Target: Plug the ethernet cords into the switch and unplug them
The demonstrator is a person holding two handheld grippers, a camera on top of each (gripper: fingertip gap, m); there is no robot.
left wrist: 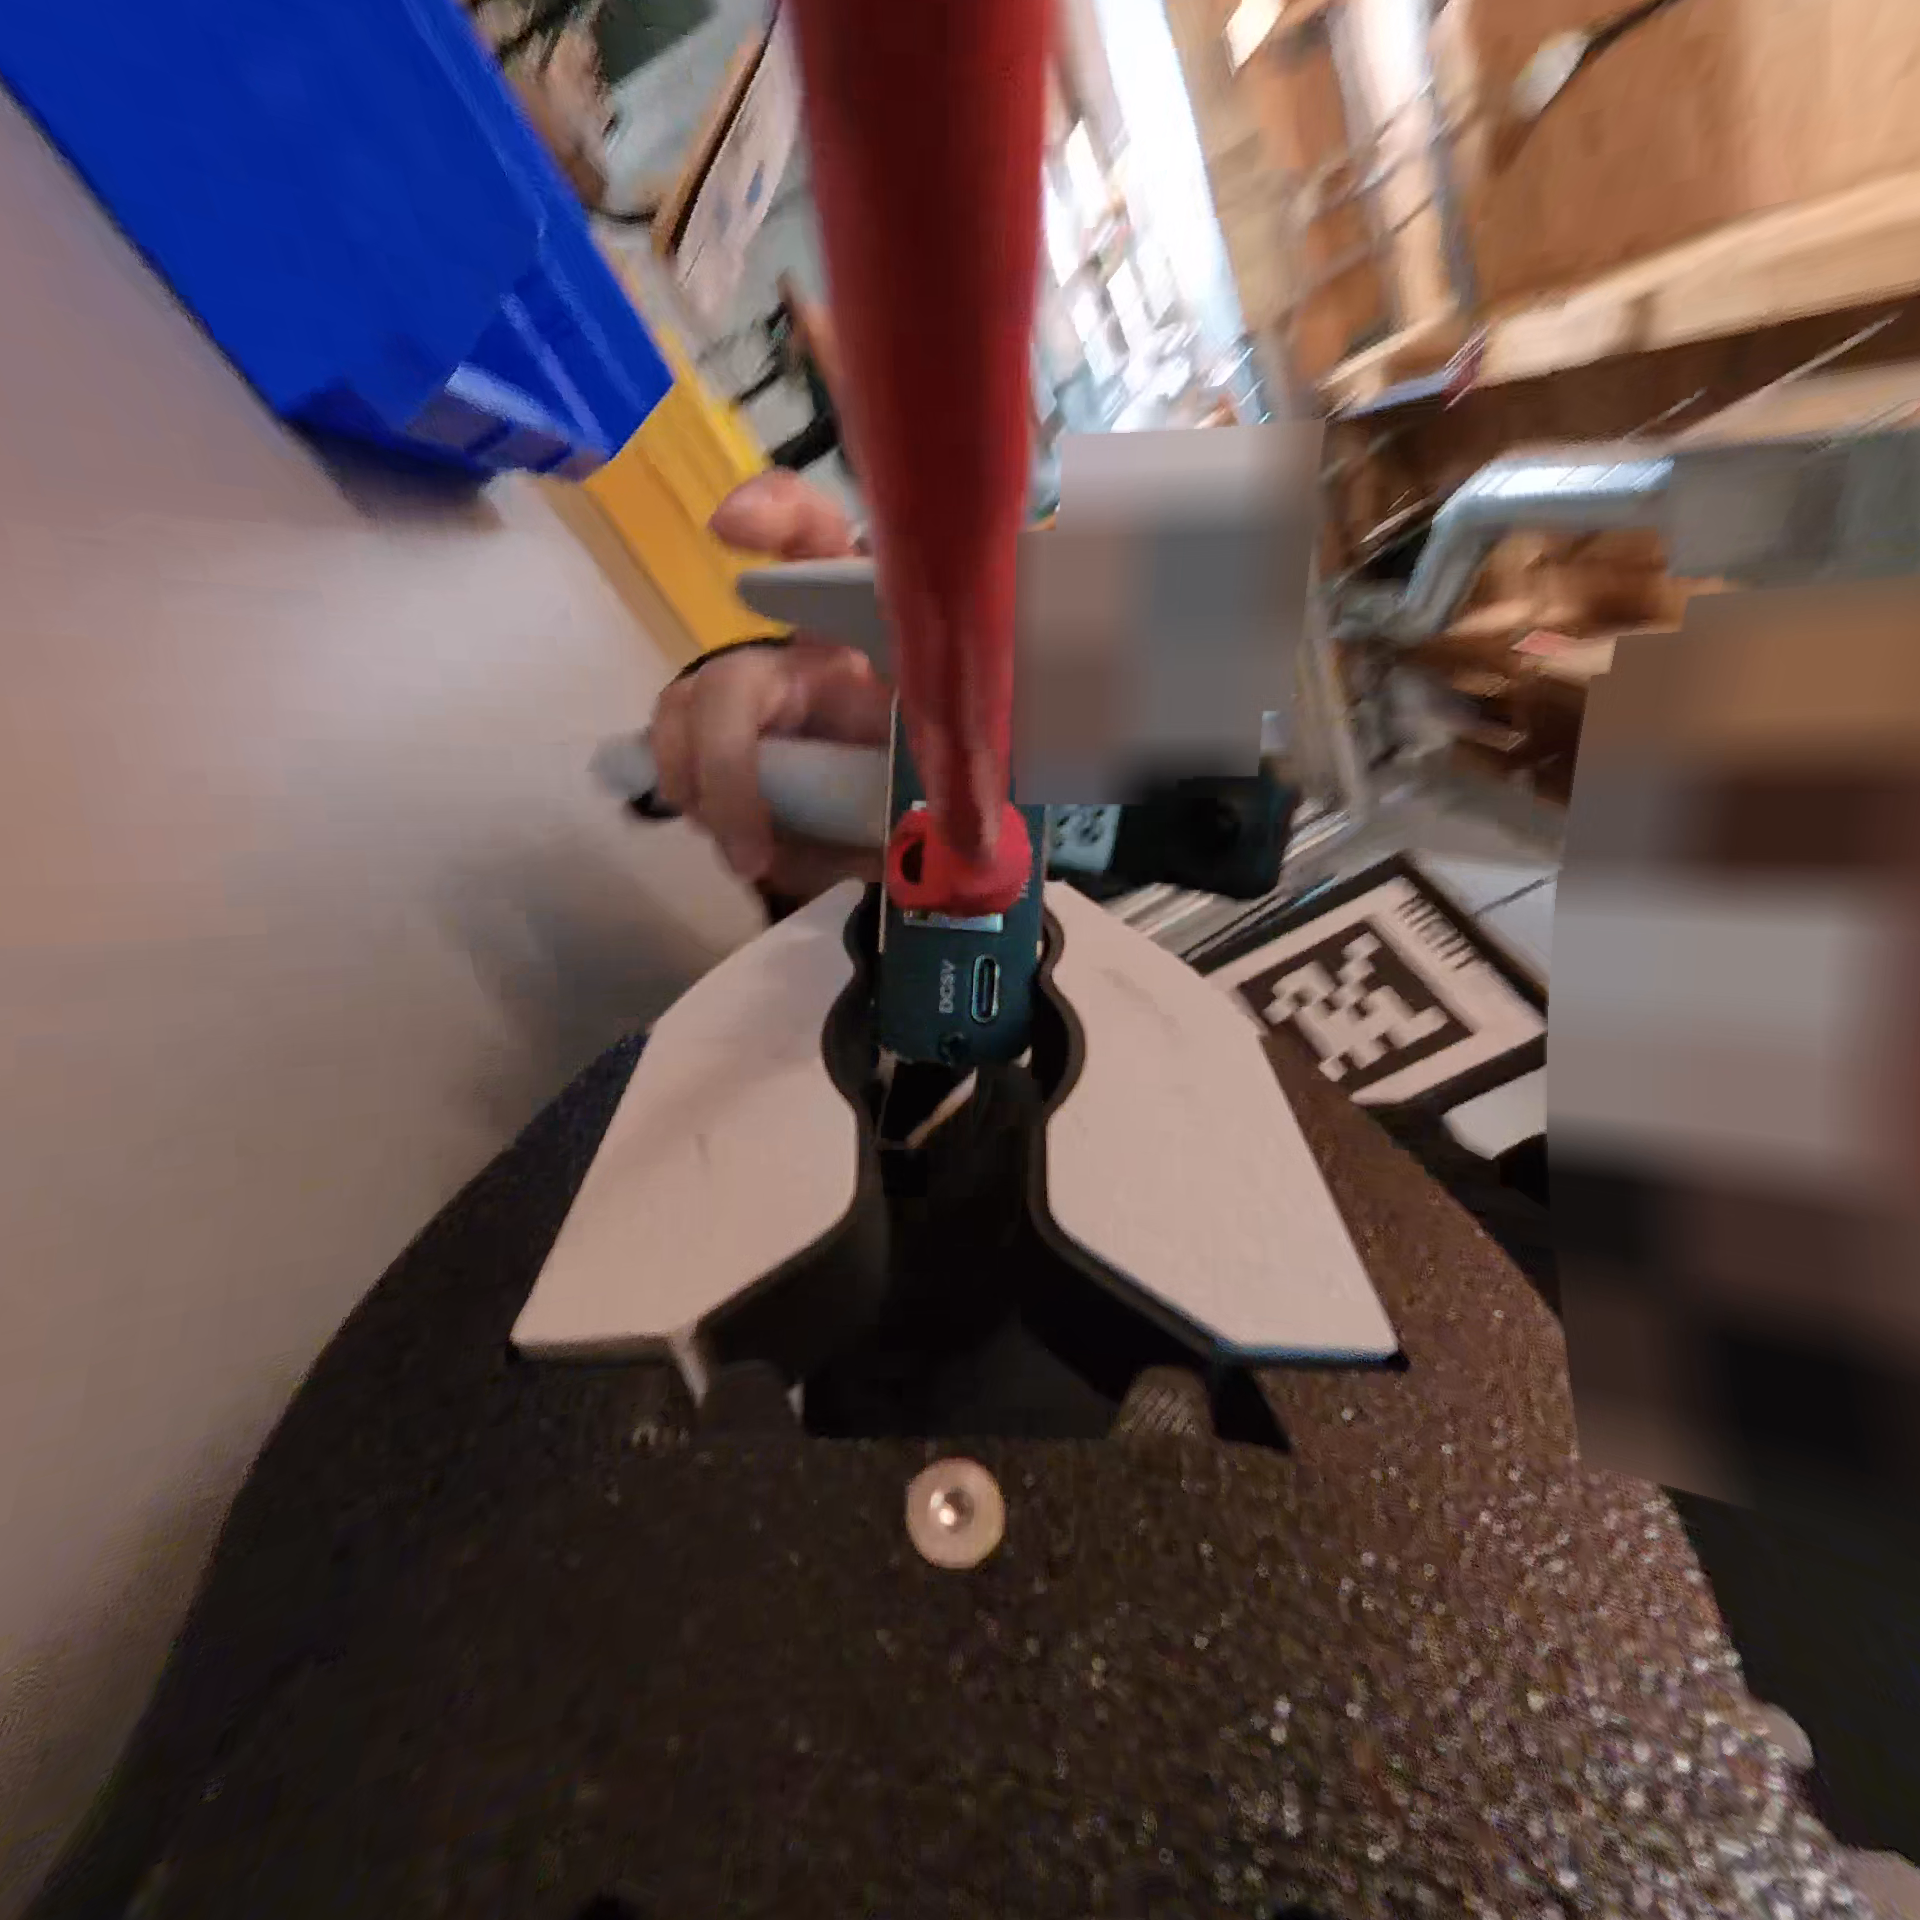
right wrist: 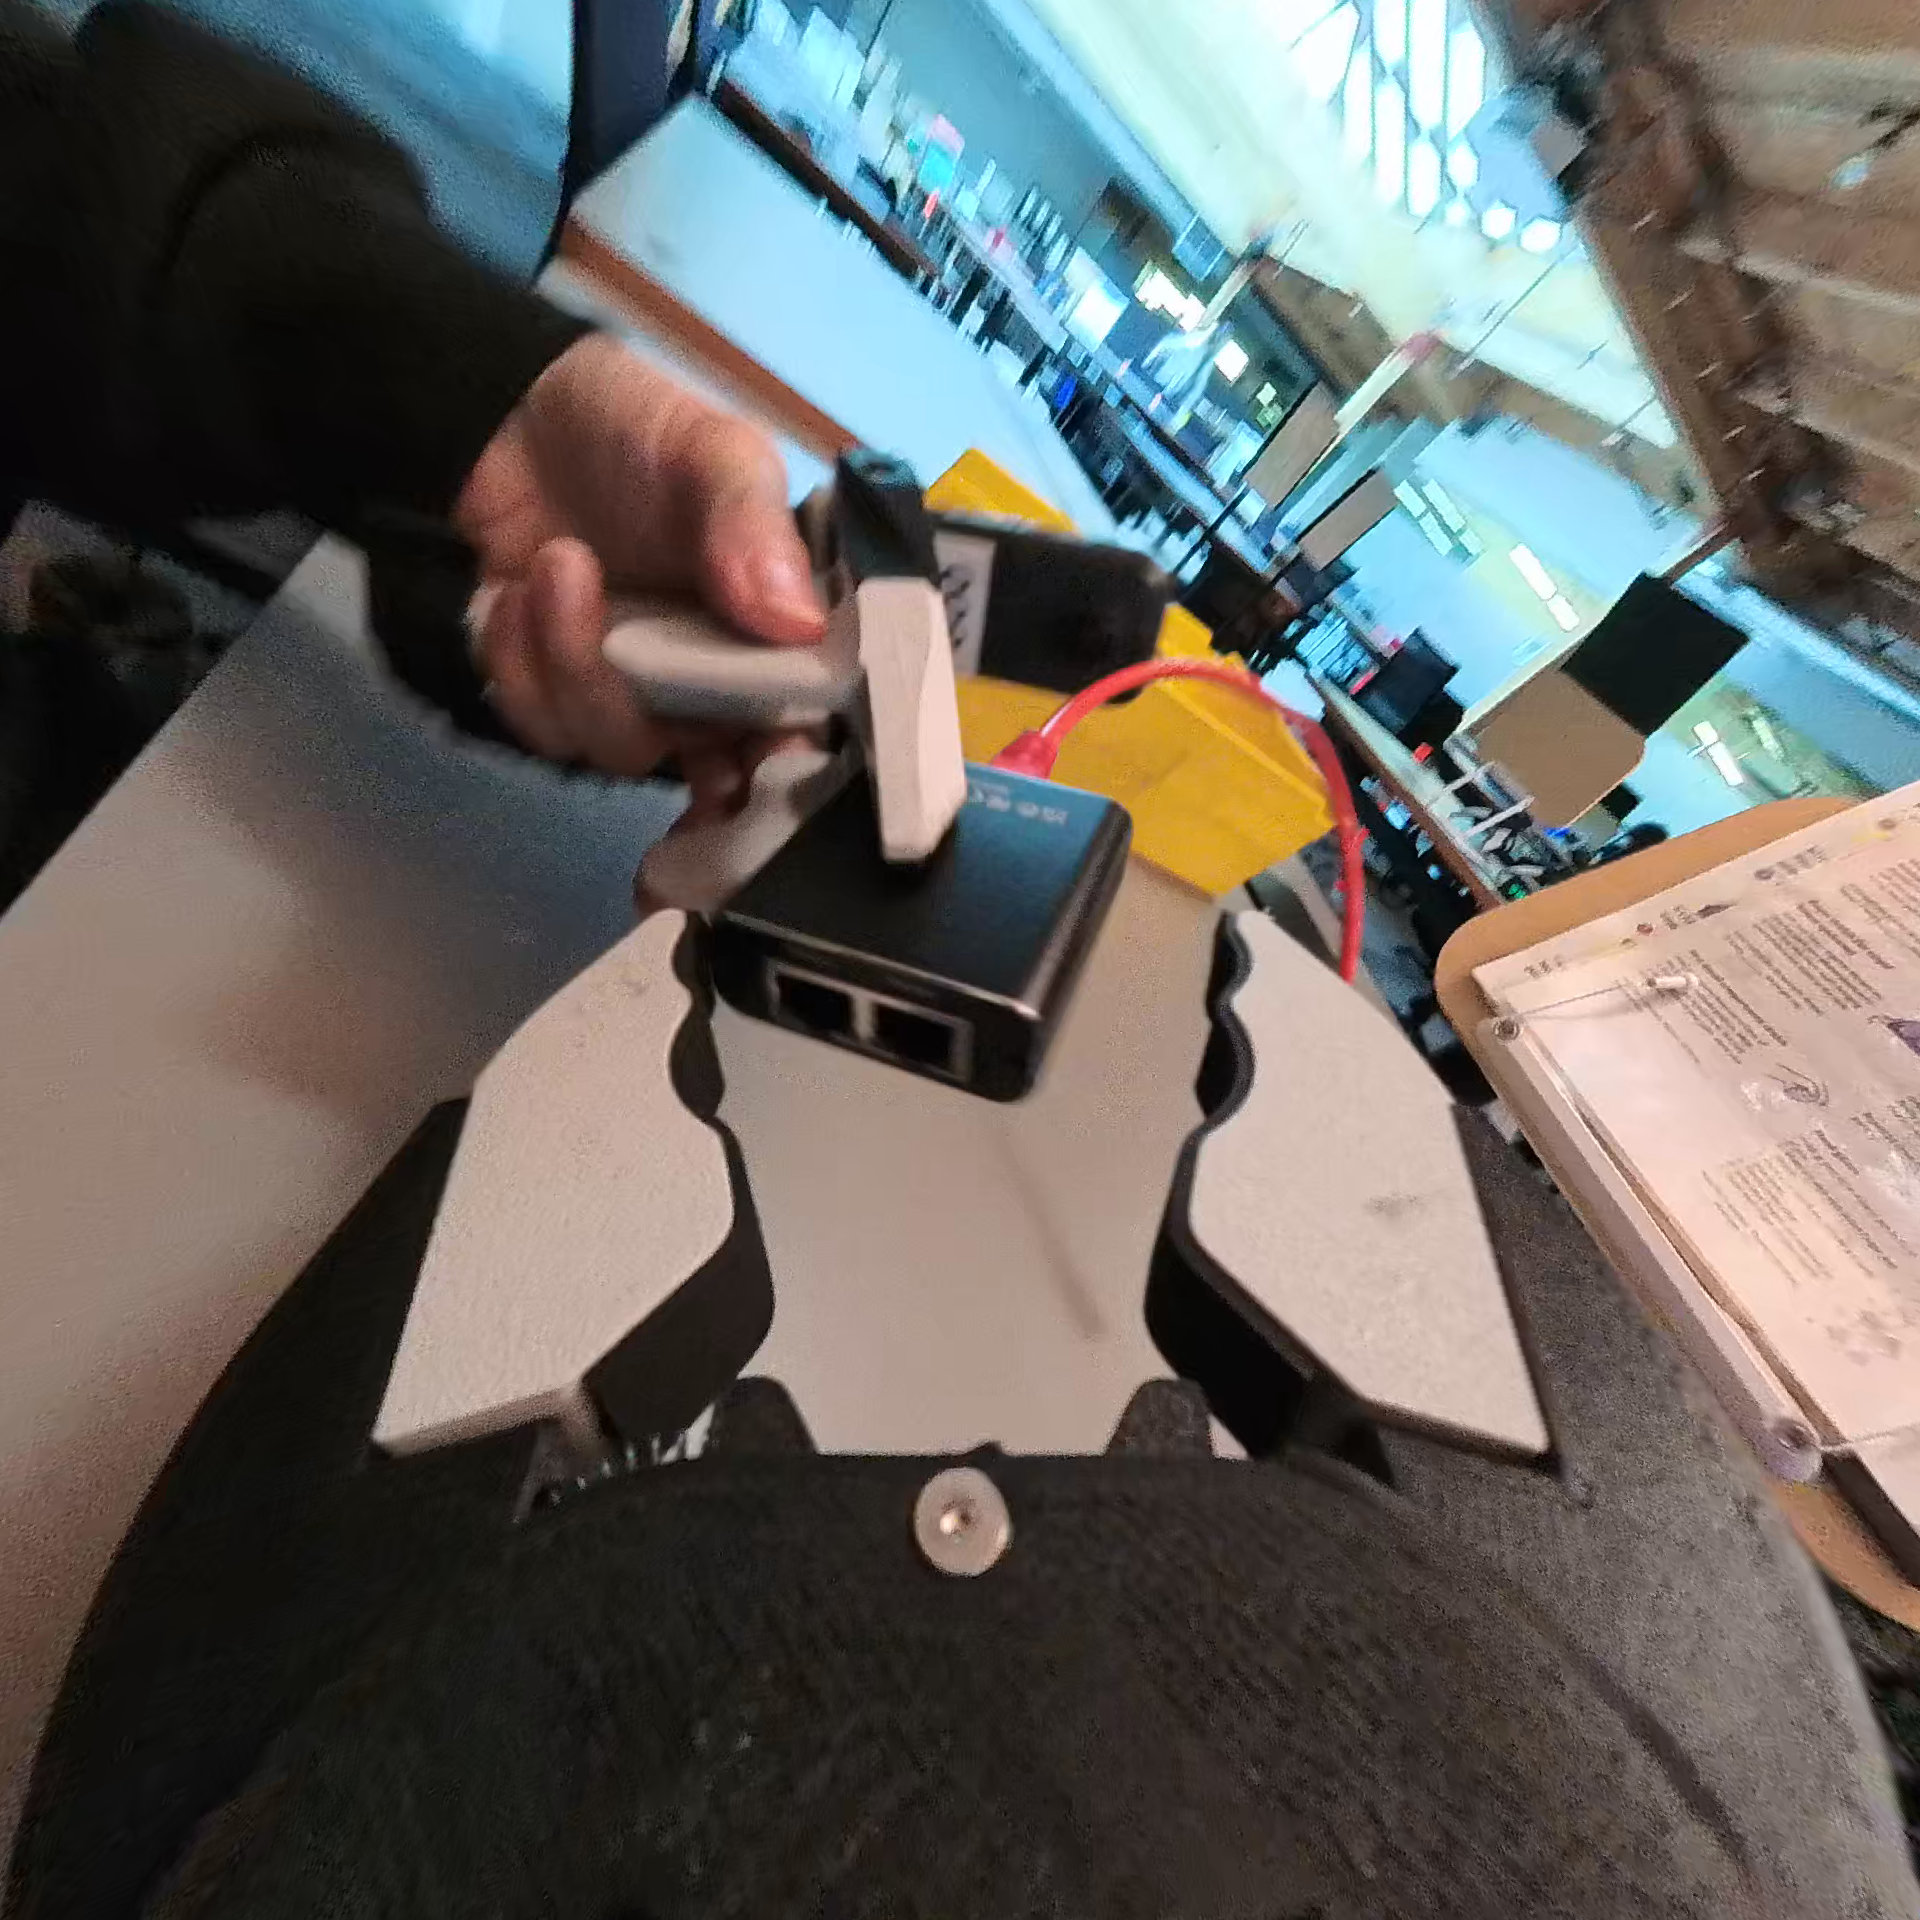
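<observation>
Switch (left wrist: 954,987) clamped between left fingers (left wrist: 727,1132), right fingers (right wrist: 582,1174) spread before it.

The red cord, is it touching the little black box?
Touching. In the left wrist view, the red cord's plug sits in the switch's port; the left tool grips the switch.

Grey table (right wrist: 208,935) under yellow bin (right wrist: 1174,769)
</observation>
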